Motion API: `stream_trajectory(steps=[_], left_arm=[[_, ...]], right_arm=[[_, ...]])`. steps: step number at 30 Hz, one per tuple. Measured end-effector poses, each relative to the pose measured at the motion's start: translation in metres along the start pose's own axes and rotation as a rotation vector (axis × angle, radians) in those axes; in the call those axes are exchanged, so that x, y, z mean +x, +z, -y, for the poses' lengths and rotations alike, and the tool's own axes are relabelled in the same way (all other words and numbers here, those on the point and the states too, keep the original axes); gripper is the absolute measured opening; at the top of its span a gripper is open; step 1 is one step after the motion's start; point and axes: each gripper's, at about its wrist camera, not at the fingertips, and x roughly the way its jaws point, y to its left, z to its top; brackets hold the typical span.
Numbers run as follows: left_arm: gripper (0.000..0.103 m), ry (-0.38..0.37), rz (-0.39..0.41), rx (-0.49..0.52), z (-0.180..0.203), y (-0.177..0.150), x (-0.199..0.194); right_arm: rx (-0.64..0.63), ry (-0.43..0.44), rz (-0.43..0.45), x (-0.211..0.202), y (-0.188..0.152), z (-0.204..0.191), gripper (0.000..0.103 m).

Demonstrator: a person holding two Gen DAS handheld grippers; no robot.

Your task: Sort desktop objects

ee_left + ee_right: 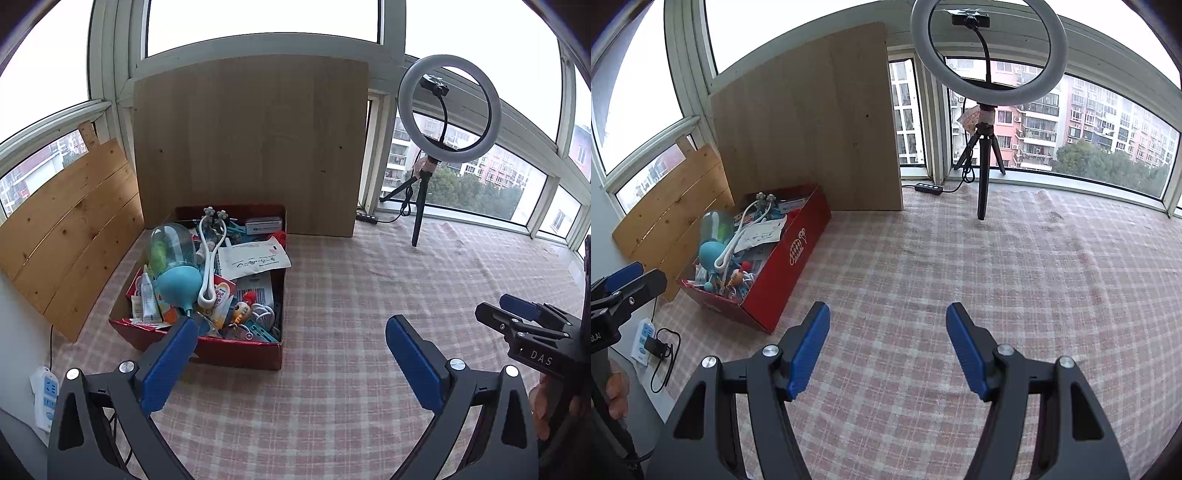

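A red cardboard box (pixel 236 350) (pixel 783 280) stands on the checked tablecloth at the left, packed with several small objects: a clear-and-blue bottle (pixel 173 258), a white neck fan (pixel 212 258), papers, tubes and toys. My left gripper (pixel 291 325) is open, its left finger over the box's front corner, nothing between the pads. My right gripper (pixel 888 314) hovers open over bare cloth to the right of the box. Each gripper shows at the edge of the other's view, the right one (pixel 517 314) and the left one (pixel 631 280).
A ring light on a tripod (pixel 448 107) (pixel 988 51) stands at the back right by the windows. A large wooden board (pixel 251 144) leans behind the box, a slatted panel (pixel 70 236) to its left. A white power strip (pixel 642 338) lies at the left table edge.
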Motion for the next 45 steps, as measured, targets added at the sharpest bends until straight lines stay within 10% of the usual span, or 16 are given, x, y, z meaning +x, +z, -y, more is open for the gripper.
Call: stream_trajectory(steps=[45], left_arm=[[0.102,-0.177,-0.026,0.157,0.077,0.012,0.014]], right_arm=[[0.104,-0.179,0.05,-0.029,-0.011,0.039,0.065]])
